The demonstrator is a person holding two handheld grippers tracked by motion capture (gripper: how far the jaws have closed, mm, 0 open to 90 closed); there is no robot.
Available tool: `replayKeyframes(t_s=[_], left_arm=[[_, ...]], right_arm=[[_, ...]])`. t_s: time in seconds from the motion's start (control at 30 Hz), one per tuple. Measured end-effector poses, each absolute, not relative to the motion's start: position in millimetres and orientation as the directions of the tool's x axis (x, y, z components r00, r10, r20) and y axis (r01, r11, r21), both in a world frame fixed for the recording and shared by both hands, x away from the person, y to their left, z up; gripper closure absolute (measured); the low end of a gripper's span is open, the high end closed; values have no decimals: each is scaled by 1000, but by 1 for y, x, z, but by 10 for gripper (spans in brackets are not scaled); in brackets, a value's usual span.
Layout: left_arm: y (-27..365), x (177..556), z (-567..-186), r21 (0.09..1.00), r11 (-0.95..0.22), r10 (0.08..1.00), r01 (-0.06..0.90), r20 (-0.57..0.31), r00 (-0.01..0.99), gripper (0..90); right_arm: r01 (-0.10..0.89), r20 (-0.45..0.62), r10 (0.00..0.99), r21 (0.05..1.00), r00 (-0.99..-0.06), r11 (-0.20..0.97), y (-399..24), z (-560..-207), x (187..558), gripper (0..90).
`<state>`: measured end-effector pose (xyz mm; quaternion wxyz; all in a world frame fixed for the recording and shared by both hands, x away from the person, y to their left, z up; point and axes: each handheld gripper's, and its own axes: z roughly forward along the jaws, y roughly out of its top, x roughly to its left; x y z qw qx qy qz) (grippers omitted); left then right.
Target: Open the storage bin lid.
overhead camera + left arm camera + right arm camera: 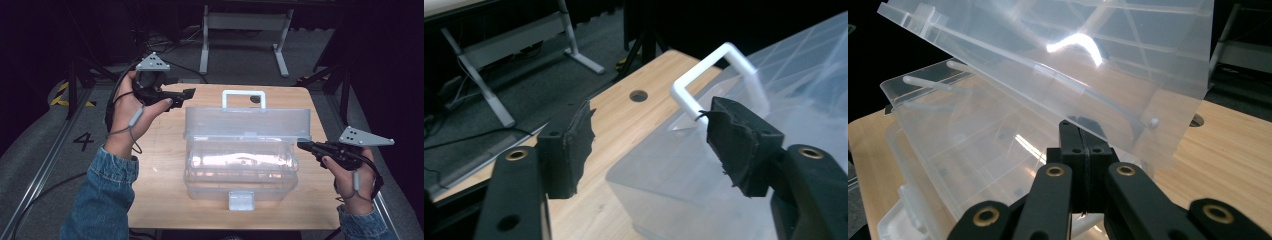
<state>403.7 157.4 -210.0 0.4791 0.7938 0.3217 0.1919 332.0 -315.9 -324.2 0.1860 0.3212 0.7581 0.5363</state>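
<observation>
While the clear plastic toolbox [242, 165] sits mid-tabletop [155, 185] with its white front latch [241, 200] nearest the person, its lid [247, 122] stands raised and leaning back. The right hand-held gripper [304, 145] has its jaws pressed together, with their tips at the lid's right end edge; in the right gripper view the closed jaws [1081, 150] meet that tilted edge, though whether they pinch the plastic or just prop it I cannot tell. Judging by the pose, that contact is what keeps the lid from dropping (the hinge alone may not hold it).

Farther back on the left, the left hand-held gripper [189, 93] hangs above the tabletop with its jaws spread wide and nothing between them; its own view shows the pads [574, 145] framing the lid's rear corner and the white carry handle [709, 75]. It seems placed to take the lid's other end or that handle.

Inside the box I make out only pale ribs and dividers. Beyond the tabletop's far edge, with its round cable hole [255, 99], lie dark floor, loose cables and a grey metal stand [245, 22]; none of it crowds the box.
</observation>
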Motion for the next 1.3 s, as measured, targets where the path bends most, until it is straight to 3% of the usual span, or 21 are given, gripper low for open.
replayKeyframes(t_s=[0.53,1.3], left_arm=[[188,369,-241,910,-285,719,302,-6,695,344],[181,363,-285,920,-257,706,297,-31,708,347]], right_arm=[[278,61,707,941,-704,195,-314,-314,346,900],[266,70,725,951,-686,160,-311,-306,362,900]])
